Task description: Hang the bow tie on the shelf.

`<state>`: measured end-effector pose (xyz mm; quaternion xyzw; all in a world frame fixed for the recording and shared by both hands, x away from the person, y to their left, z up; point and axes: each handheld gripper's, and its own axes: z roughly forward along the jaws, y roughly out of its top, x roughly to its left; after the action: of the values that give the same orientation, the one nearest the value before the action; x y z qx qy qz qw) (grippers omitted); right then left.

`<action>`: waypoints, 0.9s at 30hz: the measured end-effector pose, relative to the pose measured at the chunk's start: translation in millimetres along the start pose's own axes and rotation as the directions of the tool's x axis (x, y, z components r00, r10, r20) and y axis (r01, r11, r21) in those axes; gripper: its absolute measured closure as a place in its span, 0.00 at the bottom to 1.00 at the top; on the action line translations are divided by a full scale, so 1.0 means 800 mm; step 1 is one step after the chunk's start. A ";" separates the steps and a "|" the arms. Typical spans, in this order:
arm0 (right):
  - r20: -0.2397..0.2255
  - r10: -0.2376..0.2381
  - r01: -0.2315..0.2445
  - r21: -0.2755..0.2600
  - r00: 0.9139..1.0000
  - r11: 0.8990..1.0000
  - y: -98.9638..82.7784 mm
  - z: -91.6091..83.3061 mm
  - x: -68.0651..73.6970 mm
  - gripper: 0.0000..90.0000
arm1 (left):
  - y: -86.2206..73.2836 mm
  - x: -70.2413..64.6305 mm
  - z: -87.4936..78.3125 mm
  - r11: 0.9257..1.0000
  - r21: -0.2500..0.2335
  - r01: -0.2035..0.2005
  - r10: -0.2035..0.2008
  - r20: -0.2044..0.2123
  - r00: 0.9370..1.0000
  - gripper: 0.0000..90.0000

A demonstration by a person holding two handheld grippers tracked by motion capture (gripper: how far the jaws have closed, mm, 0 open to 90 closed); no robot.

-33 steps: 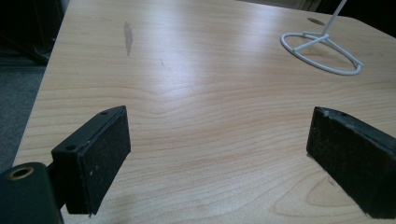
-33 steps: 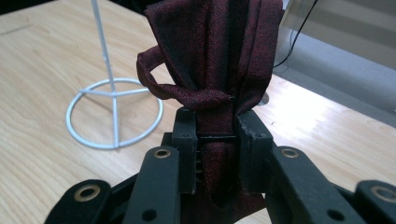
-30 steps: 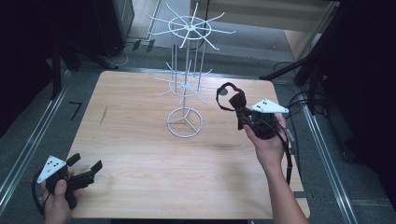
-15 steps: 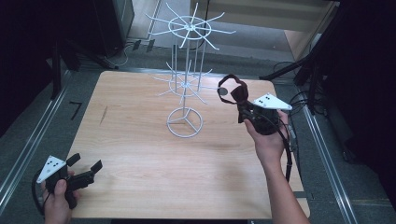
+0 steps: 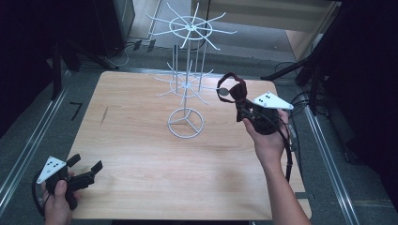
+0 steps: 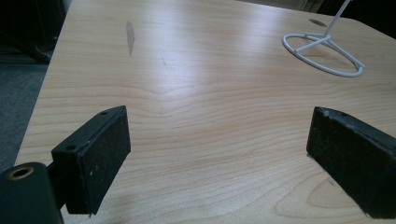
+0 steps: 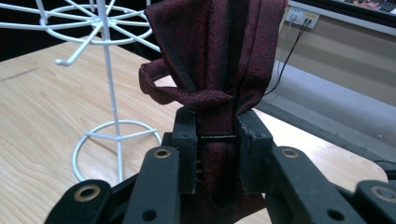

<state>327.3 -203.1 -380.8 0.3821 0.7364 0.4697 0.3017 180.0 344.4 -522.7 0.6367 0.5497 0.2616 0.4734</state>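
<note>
A dark red bow tie (image 7: pixel 212 70) stands upright in the right tongs (image 7: pixel 215 140), whose jaws are clamped on its lower part just below the knot band (its loop shows at the left of the right gripper view). In the high view the bow tie (image 5: pixel 232 90) is held above the worktop (image 5: pixel 136 140), right at the tip of a lower arm of the white wire stand (image 5: pixel 187 84). The left tongs (image 5: pixel 84 171) gape wide with nothing between the jaws, low at the worktop's near left corner.

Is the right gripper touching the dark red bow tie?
Touching. The right gripper view shows the right gripper shut on the bow tie, both jaws pressing its knot.
</note>
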 end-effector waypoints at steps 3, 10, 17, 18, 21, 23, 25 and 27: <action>-0.010 -0.001 0.001 -0.004 1.000 1.000 0.001 0.000 0.004 0.81 | 0.000 0.000 0.000 1.000 0.001 0.001 -0.001 -0.001 1.000 0.08; -0.038 -0.030 0.029 -0.008 0.999 1.000 0.003 0.008 0.022 0.81 | 0.000 0.000 0.000 1.000 0.000 -0.001 0.001 -0.001 1.000 0.08; -0.049 -0.045 0.045 -0.002 0.998 0.999 0.008 0.020 0.034 0.81 | 0.000 0.000 0.000 1.000 0.001 -0.001 0.001 0.003 1.000 0.08; -0.050 -0.053 0.053 -0.005 0.997 0.999 0.008 0.022 0.035 0.81 | 0.000 0.000 0.000 1.000 0.001 -0.001 0.001 0.005 1.000 0.08; -0.057 -0.057 0.057 0.000 0.997 0.998 0.009 0.026 0.040 0.81 | 0.000 0.000 0.000 1.000 0.001 -0.003 0.003 0.008 1.000 0.08; -0.060 -0.061 0.062 0.000 0.996 0.998 0.009 0.029 0.043 0.81 | 0.000 0.000 0.000 1.000 0.001 -0.003 0.003 0.011 1.000 0.08; -0.065 -0.066 0.066 -0.001 0.996 0.998 0.009 0.032 0.047 0.81 | 0.000 0.000 0.000 1.000 0.001 -0.003 0.003 0.012 1.000 0.07; -0.068 -0.074 0.074 0.002 0.995 0.997 0.009 0.035 0.051 0.81 | 0.000 0.000 0.000 1.000 0.000 -0.003 0.003 0.012 1.000 0.08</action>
<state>330.4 -153.8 -388.2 0.3390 0.7609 0.4694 0.2928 180.0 344.7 -522.7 0.6391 0.5456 0.2586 0.4764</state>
